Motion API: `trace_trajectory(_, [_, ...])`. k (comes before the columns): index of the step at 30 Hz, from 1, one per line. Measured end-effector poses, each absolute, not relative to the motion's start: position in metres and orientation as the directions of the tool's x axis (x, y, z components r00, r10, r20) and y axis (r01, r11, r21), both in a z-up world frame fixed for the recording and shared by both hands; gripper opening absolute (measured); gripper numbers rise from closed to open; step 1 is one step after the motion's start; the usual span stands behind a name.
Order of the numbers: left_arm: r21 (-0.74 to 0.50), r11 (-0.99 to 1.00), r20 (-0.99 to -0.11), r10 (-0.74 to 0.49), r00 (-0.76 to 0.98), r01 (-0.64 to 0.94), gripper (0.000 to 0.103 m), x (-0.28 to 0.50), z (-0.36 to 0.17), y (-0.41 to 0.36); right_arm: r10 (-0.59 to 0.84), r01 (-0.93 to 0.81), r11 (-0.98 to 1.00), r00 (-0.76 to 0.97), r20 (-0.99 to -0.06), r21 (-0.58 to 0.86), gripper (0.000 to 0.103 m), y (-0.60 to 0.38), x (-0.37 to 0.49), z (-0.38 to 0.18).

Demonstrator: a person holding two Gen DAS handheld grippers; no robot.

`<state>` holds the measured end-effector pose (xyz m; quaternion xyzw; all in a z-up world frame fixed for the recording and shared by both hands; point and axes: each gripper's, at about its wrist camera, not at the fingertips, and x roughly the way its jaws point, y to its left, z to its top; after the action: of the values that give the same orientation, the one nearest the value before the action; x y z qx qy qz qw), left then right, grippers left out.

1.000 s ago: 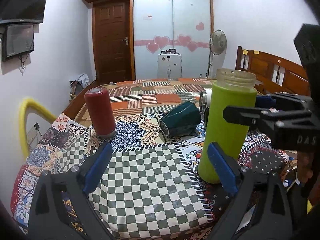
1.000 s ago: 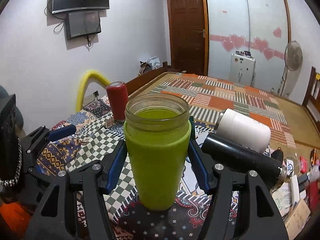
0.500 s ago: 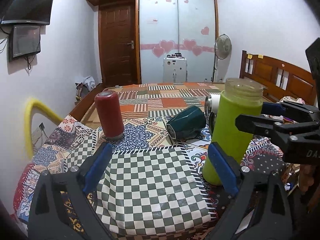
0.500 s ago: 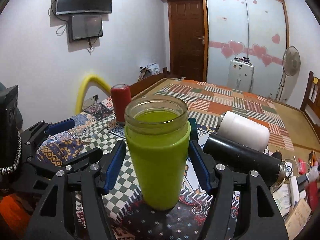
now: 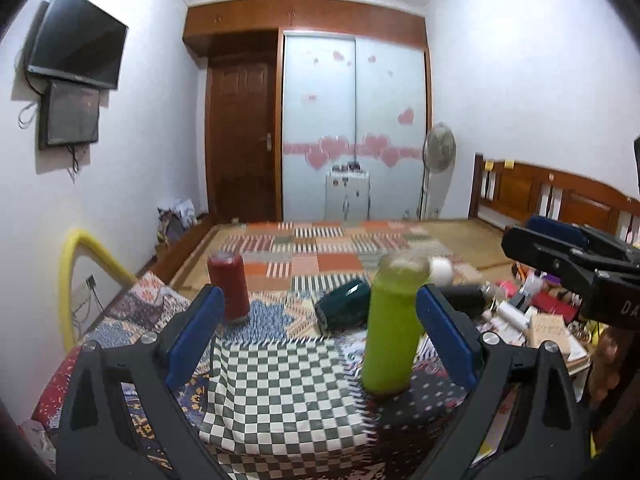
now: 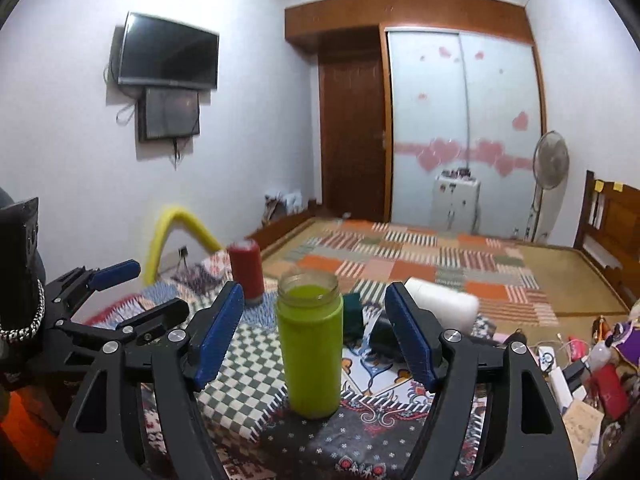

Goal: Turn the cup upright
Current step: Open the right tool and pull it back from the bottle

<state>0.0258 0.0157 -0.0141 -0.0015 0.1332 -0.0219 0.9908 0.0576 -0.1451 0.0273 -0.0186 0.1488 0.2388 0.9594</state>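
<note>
A lime green cup [image 6: 310, 346] stands upright, mouth up, on the patterned cloth; it also shows in the left wrist view [image 5: 392, 324]. My right gripper [image 6: 316, 338] is open, its blue pads on either side of the cup and clear of it. My left gripper [image 5: 316, 336] is open and empty, above the checkered cloth [image 5: 280, 392] to the left of the cup. A dark green cup [image 5: 344, 312] lies on its side behind. A red cup [image 5: 229, 286] stands mouth down at the back left.
A white bottle [image 6: 442, 306] and a black bottle [image 5: 464, 306] lie on their sides to the right. Small clutter [image 6: 580, 372] fills the right edge. A yellow foam arch [image 5: 76, 276] rises at the left. A bed [image 5: 320, 252] stretches behind.
Both grippers have pulled back and risen; the green cup looks smaller and farther off. The right gripper's pads stand wider of the cup. The cup has stayed upright.
</note>
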Motion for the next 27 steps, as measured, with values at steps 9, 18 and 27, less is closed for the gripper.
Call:
trace_trajectory(9, [0.017,1.000,-0.124,-0.015,0.992,0.017,0.098,-0.037,0.017,-0.010,0.430,-0.426,0.903,0.888,-0.163,0.060,0.083,-0.162,0.010,0.048])
trace_trajectory(18, [0.008,1.000,-0.080,-0.013,0.997,0.014,0.103,-0.067,0.022,-0.018,0.380,-0.375,0.925,0.919,-0.105,0.069,0.103,-0.169,-0.012,0.043])
trace_trajectory(27, [-0.006,1.000,-0.087,-0.008,0.996,0.007,0.103,-0.071,0.020,-0.015,0.346,-0.345,0.938,0.933,-0.102,0.031,0.103,-0.165,-0.024,0.039])
